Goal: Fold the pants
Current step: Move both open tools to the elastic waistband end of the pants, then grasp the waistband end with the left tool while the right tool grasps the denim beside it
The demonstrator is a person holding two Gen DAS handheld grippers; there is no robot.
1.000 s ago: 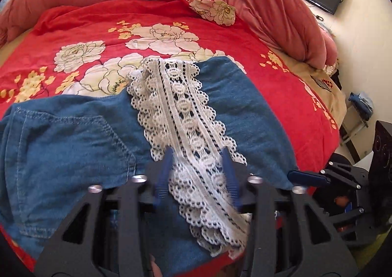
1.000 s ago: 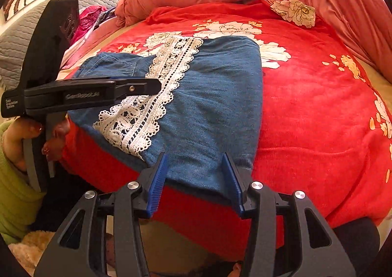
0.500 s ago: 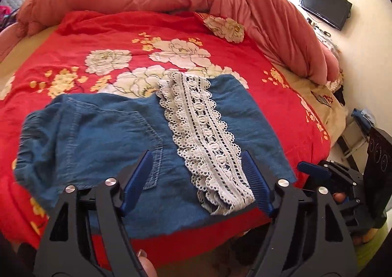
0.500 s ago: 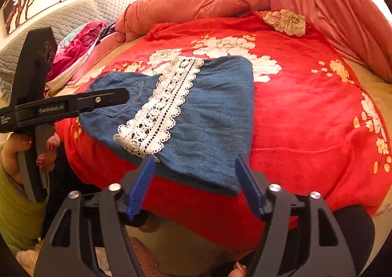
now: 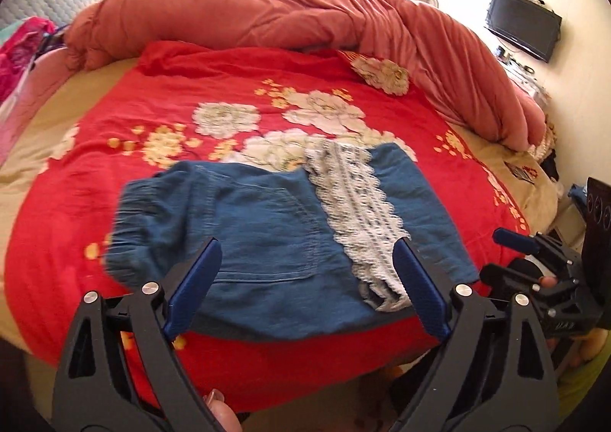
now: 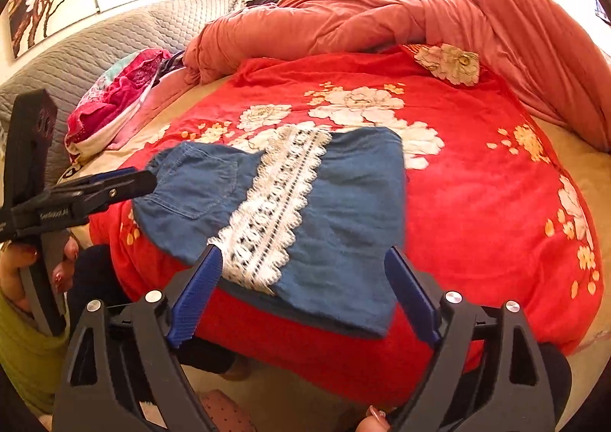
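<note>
While your left gripper and right gripper have just opened empty, the folded pants lie just beyond, long axis left-right.

A home bedroom is shown. A bed is covered by a floral blanket and quilt. A TV is mounted on the wall.

Round bed under a red flowered blanket.
Folded blue denim pants with white lace strip lying flat at 6 o'clock by the near edge; bunched salmon duvet heaped from 11 to 3 o'clock; pink clothes at 10 o'clock.
</note>
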